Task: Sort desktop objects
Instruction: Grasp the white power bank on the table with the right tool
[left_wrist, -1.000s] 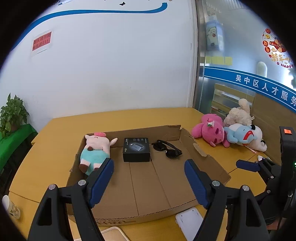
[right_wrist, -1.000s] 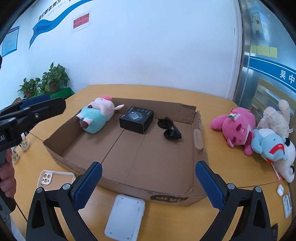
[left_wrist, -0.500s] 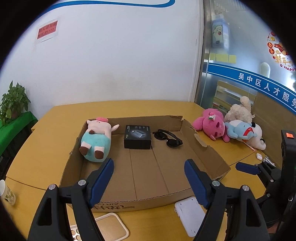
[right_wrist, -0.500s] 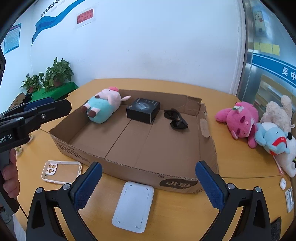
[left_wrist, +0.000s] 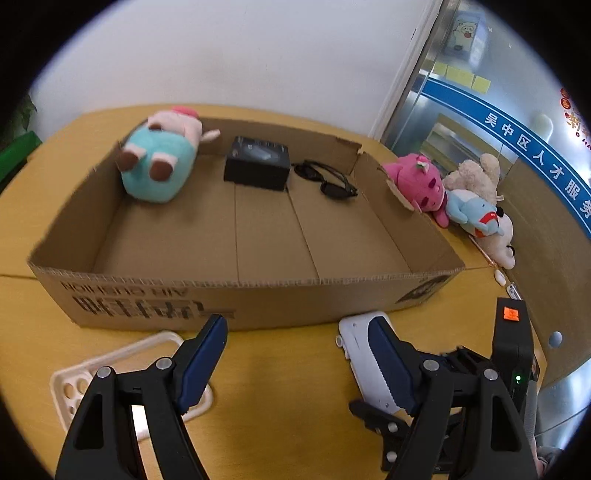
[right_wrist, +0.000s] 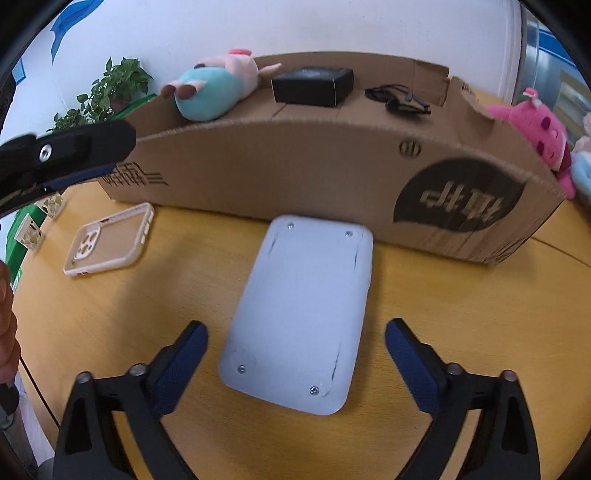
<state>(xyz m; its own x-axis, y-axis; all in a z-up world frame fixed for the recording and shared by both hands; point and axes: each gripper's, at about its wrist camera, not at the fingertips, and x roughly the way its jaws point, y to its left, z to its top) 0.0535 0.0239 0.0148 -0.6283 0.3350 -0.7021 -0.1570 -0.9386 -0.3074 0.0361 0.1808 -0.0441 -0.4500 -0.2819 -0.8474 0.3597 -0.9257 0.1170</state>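
Left to right on the yellow wooden table (right_wrist: 461, 302): a cream phone case (right_wrist: 110, 240) lies flat at the left, camera cutout toward the near end, its long axis running from near-left toward the box. The left gripper (left_wrist: 297, 354) is positioned above the table in front of the box, its blue-padded fingers (left_wrist: 201, 360) apart and gripping nothing; the phone case (left_wrist: 122, 373) lies partly under its left finger.

At centre lies the flat white device (right_wrist: 306, 310) (underside up, four screws visible at the corners). Its long axis runs from the near edge of the table toward the cardboard box (right_wrist: 295, 170), and its far short end is just beside the box's front wall; whether they touch cannot be determined. The right gripper (right_wrist: 295, 354) straddles the near end of the device with both fingers spread wide, one on each side of it and clear of its edges.

Inside the box, against the far wall, from left to right: a plush pig in teal (left_wrist: 160, 166) lying on its side, a black carton (left_wrist: 257, 168), and black sunglasses (left_wrist: 327, 179) with the arms folded.

To the right of the box, on the table: a pink plush (left_wrist: 419, 182), then a blue plush (left_wrist: 472, 216) and a cream plush (left_wrist: 476, 175) piled together.
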